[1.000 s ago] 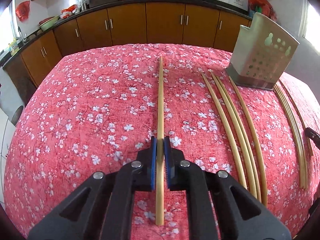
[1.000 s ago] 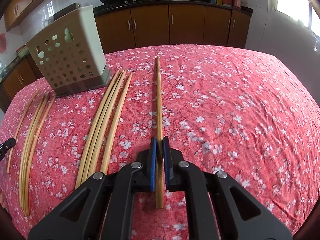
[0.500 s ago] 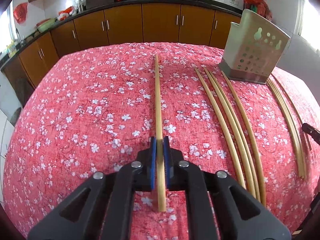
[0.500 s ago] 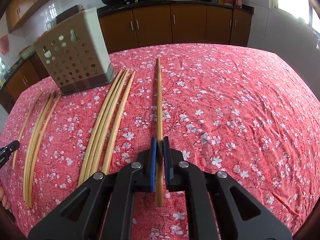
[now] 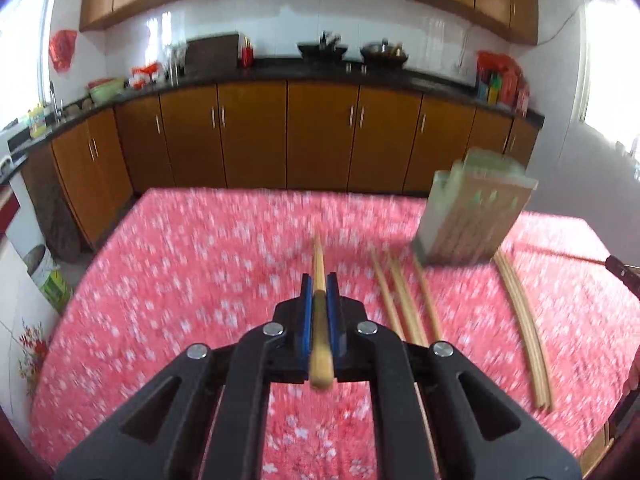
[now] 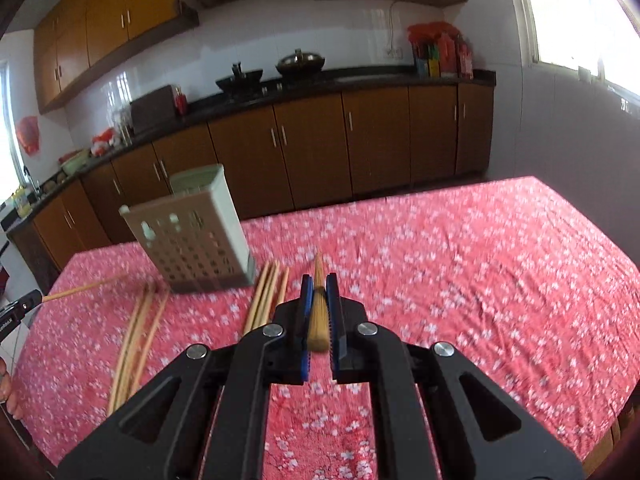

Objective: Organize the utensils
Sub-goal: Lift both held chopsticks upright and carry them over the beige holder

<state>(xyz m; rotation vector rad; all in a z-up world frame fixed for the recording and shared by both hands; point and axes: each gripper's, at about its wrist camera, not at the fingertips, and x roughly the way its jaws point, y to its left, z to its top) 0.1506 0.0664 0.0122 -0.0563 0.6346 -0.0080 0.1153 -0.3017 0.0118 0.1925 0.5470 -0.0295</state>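
My left gripper (image 5: 319,286) is shut on a bamboo chopstick (image 5: 320,320) and holds it lifted above the red floral tablecloth (image 5: 180,280), pointing forward. My right gripper (image 6: 319,286) is shut on another bamboo chopstick (image 6: 318,308), also lifted. A perforated beige utensil holder (image 5: 476,216) stands at the back of the table; it shows in the right wrist view (image 6: 192,240) to the left. Several chopsticks lie in two groups on the cloth (image 5: 408,300) (image 5: 524,328), seen in the right view too (image 6: 266,296) (image 6: 138,332).
The left gripper tip with its chopstick shows at the left edge of the right wrist view (image 6: 24,304). Brown kitchen cabinets (image 5: 280,136) and a dark counter with woks stand behind the table. The table's far edge (image 6: 440,192) drops to the floor.
Both grippers have lifted their chopsticks off the cloth and tilted up, so the view now takes in the cabinets and wall. The image is motion-blurred.
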